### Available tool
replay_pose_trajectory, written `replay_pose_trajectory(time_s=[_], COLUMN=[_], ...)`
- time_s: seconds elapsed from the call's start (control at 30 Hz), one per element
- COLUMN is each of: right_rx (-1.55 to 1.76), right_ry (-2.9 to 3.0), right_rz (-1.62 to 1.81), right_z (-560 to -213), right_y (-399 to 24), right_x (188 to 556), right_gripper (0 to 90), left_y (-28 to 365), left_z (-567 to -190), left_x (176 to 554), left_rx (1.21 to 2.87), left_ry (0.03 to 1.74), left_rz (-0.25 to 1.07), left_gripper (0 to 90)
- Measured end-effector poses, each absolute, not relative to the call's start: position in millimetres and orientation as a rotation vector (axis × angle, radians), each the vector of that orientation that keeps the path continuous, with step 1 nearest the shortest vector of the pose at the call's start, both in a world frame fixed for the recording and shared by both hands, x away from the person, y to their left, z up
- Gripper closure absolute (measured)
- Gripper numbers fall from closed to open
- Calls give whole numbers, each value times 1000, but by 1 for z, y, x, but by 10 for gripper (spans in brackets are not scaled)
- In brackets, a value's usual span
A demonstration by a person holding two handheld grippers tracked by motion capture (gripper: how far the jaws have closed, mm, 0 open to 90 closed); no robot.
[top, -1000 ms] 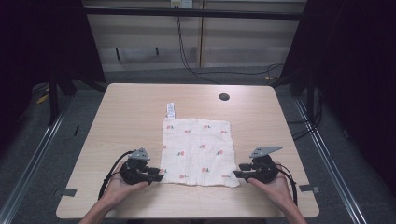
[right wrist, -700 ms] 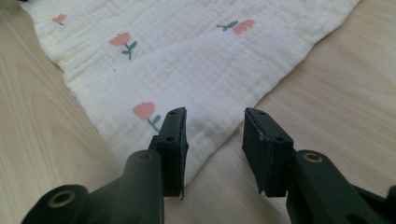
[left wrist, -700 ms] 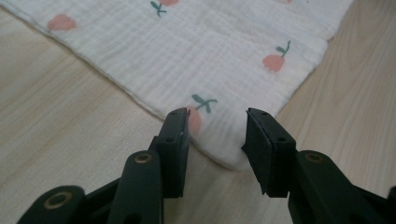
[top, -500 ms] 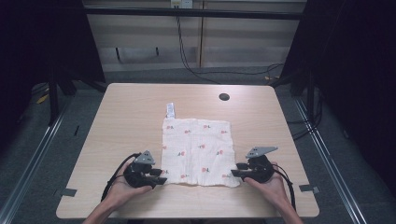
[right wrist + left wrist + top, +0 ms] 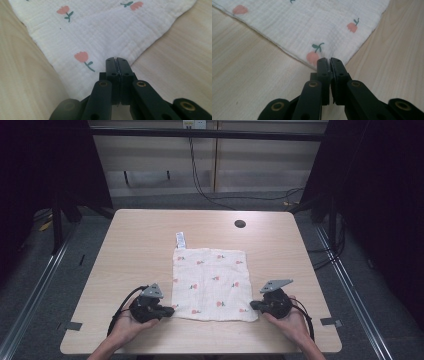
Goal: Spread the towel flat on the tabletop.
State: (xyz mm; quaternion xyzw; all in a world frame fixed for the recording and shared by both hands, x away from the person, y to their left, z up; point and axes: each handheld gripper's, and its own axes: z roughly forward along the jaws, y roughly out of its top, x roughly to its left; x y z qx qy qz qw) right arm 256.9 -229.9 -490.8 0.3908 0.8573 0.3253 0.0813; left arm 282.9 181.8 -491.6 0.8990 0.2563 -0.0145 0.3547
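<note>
On the table (image 5: pixel 130 250), white flower-printed cloth (image 5: pixel 212 282) lies flat.

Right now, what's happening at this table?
A person holds a two-jaw gripper in each hand at the near edge of a wooden table. A white cloth printed with small pink flowers lies spread flat. The left gripper has just closed its jaws on the cloth's near left corner, and the right gripper has just closed on the near right corner. The cloth is not yet lifted; its tag sits at the far left corner.
</note>
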Motion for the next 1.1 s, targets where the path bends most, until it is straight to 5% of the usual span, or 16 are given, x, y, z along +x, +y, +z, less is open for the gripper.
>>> replay_pose_trajectory(time_s=[0.63, 0.83, 1.1], right_rx=[1203, 1208, 1218], right_ry=[2621, 2585, 2515], right_rz=[1069, 1084, 1172], right_z=[-491, -489, -480], right_y=[-236, -234, -241], right_x=[220, 224, 234], right_gripper=[894, 740, 653], left_y=[196, 211, 217], left_z=[-491, -484, -480], left_x=[245, 248, 271], left_rx=[2322, 2230, 2173], left_ry=[616, 654, 762], left_rz=[-180, -166, -91], left_gripper=[853, 740, 675])
